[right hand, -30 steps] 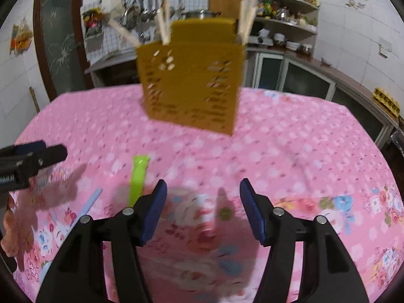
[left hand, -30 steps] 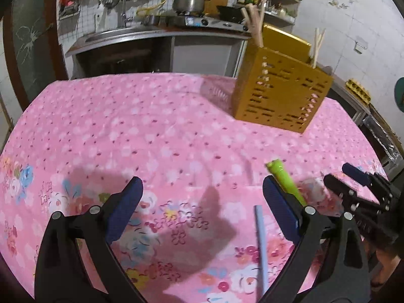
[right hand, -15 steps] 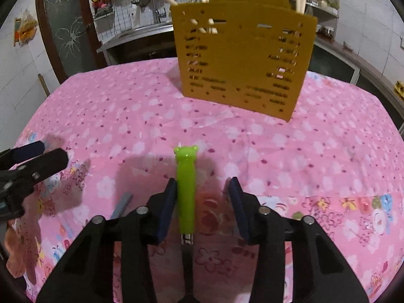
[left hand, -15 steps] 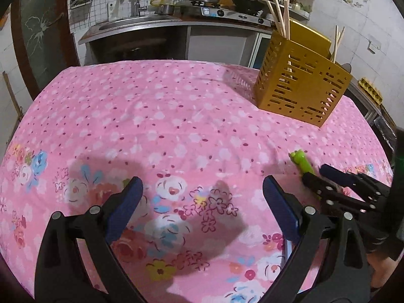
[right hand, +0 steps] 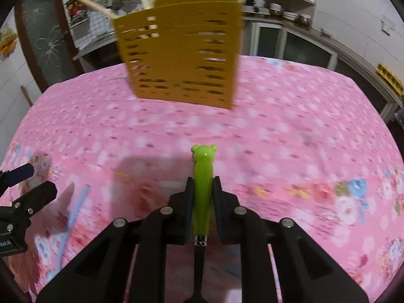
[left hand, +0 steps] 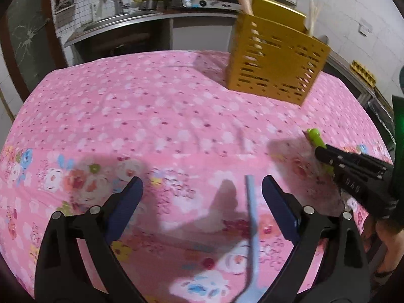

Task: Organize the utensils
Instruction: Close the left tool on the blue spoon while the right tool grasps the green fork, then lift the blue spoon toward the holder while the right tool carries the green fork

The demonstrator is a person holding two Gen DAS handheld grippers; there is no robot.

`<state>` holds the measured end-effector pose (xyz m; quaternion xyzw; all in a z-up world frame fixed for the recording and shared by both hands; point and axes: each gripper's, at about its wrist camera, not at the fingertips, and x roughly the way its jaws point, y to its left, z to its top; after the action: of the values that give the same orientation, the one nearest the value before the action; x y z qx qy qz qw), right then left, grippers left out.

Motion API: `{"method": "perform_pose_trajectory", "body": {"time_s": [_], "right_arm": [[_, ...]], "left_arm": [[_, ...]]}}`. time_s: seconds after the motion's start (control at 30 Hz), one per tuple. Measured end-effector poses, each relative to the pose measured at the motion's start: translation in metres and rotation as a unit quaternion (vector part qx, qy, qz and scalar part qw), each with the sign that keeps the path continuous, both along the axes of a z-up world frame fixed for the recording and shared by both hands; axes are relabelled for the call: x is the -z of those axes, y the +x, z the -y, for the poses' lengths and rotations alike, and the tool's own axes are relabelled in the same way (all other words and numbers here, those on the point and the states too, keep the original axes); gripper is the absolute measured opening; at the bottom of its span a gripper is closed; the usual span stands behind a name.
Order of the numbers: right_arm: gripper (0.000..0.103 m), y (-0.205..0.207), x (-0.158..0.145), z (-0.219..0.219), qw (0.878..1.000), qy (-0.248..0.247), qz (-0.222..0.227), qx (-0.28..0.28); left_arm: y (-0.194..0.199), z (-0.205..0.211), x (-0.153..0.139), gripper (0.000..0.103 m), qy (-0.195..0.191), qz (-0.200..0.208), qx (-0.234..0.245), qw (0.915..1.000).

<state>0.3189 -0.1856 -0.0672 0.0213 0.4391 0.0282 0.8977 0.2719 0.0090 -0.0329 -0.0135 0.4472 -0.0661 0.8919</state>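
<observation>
My right gripper (right hand: 203, 184) is shut on a green bear-headed utensil handle (right hand: 203, 166), held above the pink cloth; it also shows at the right of the left wrist view (left hand: 325, 151) with the green tip (left hand: 313, 135) sticking out. My left gripper (left hand: 202, 192) is open and empty, just over a pale blue utensil (left hand: 252, 224) lying on the cloth between its fingers, nearer the right one. The blue utensil also shows in the right wrist view (right hand: 73, 207). The yellow slotted holder (left hand: 275, 60) with wooden chopsticks stands at the far side (right hand: 181, 58).
A pink floral tablecloth (left hand: 151, 116) covers the table. A kitchen counter with sink, pot and stove (left hand: 156, 7) lies behind, and shelves with dishes (right hand: 280, 7) to the right. The table edge runs along the right side.
My right gripper has closed on the green utensil and lifted it off the cloth. My left gripper has shifted so the blue utensil lies between its fingers again.
</observation>
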Motion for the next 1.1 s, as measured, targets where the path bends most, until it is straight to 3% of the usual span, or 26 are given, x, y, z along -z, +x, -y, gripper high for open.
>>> {"method": "perform_pose_trajectory", "body": {"time_s": [0.1, 0.27, 0.4, 0.53, 0.87, 1.1], "right_arm": [[0.015, -0.004, 0.0, 0.019, 1.0, 0.003, -0.005, 0.013], [0.015, -0.008, 0.003, 0.036, 1.0, 0.002, -0.011, 0.022], [0.015, -0.007, 0.003, 0.04, 0.999, 0.008, -0.024, 0.021], [0.015, 0.0, 0.002, 0.042, 0.999, 0.01, -0.049, 0.019], [0.016, 0.025, 0.0, 0.049, 0.994, 0.033, -0.108, 0.017], [0.015, 0.017, -0.016, 0.058, 0.996, 0.046, -0.073, 0.021]], "left_arm": [[-0.001, 0.016, 0.004, 0.074, 0.011, -0.018, 0.018, 0.9996], [0.001, 0.035, 0.015, 0.034, 0.02, -0.06, 0.041, 0.9971], [0.008, 0.042, 0.017, 0.024, 0.034, -0.071, 0.041, 0.996], [0.022, 0.044, 0.016, 0.007, 0.027, -0.083, 0.046, 0.9951], [0.049, 0.05, 0.012, 0.006, 0.024, -0.092, 0.039, 0.9947], [0.05, 0.053, -0.007, 0.006, 0.002, -0.05, 0.044, 0.9977]]}}
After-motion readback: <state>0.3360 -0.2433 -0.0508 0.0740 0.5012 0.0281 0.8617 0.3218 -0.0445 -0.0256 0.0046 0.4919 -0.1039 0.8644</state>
